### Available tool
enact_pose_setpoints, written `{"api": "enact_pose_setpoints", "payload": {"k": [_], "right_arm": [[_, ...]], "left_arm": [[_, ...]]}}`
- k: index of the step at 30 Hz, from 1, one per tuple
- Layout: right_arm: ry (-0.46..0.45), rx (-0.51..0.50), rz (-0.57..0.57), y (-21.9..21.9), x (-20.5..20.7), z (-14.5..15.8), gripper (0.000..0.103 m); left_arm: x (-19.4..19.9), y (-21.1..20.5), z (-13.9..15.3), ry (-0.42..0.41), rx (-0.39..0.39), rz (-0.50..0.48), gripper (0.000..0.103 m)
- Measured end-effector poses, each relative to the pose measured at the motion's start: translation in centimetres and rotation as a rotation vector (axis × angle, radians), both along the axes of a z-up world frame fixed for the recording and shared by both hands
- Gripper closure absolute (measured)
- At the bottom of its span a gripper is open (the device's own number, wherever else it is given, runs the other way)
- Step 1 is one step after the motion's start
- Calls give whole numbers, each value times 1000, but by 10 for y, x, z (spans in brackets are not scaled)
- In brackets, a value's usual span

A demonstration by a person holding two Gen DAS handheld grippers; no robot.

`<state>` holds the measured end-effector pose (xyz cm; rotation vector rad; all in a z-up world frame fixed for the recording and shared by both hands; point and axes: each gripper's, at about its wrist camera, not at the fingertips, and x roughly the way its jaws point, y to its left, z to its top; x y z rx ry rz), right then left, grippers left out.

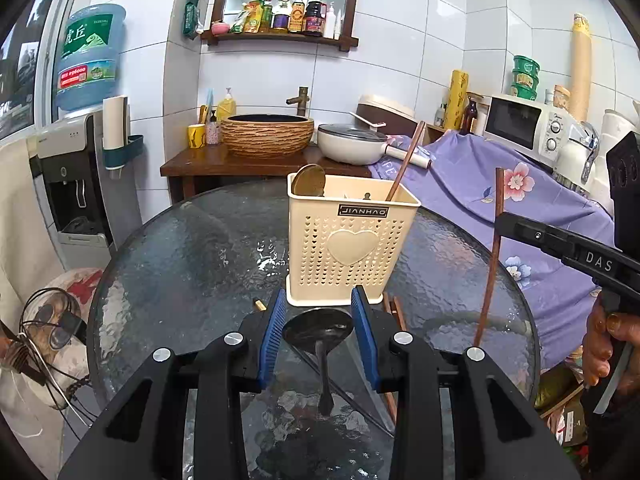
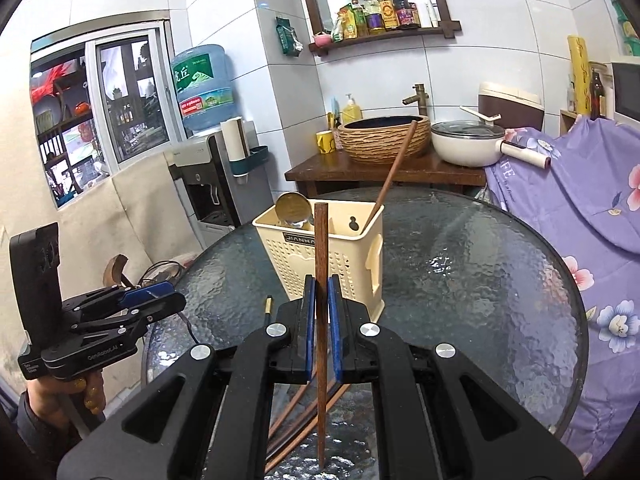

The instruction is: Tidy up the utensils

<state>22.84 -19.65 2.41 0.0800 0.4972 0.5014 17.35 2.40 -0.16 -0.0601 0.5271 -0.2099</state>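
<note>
A cream perforated utensil holder (image 1: 352, 248) stands on the round glass table (image 1: 192, 256); it holds a brass spoon (image 1: 308, 186) and one brown chopstick (image 1: 406, 164). My left gripper (image 1: 319, 312) is open, its blue pads on either side of a dark metal spoon (image 1: 318, 334) lying on the glass just before the holder. My right gripper (image 2: 320, 300) is shut on a brown chopstick (image 2: 320, 248), held upright above the table, right of the holder (image 2: 320, 252); it also shows in the left wrist view (image 1: 494, 248). Several loose chopsticks (image 2: 296, 412) lie on the glass beneath it.
A brass-tipped stick (image 1: 259, 304) lies left of the holder. Behind the table a wooden counter (image 1: 200, 162) carries a woven basin and a white pan (image 1: 352, 144). A purple floral cloth (image 1: 480, 184) lies to the right, a water dispenser (image 1: 68, 184) to the left.
</note>
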Motion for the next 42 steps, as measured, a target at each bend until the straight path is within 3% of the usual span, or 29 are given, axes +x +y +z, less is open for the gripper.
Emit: {"api": "enact_pose_setpoints", "payload": {"k": [18,25,32,37,42], "right_arm": [[-87,13,62,11,9,57,96],[-151,69,70,12,35,112,96],[-245,109,2,16,72,170,96],[-264,82,-45,23,92,162,96],[-206,48,-72,28,116,113,96]], "left_arm": [[19,-11,41,-61,-2,-79,70],[54,-13,99,-140,-20,-89,70],[94,-20,144,-226,1,-41,70],[126,-23,139,-224,6,5,70],[144,-23,99,-157,12,19,70]]}}
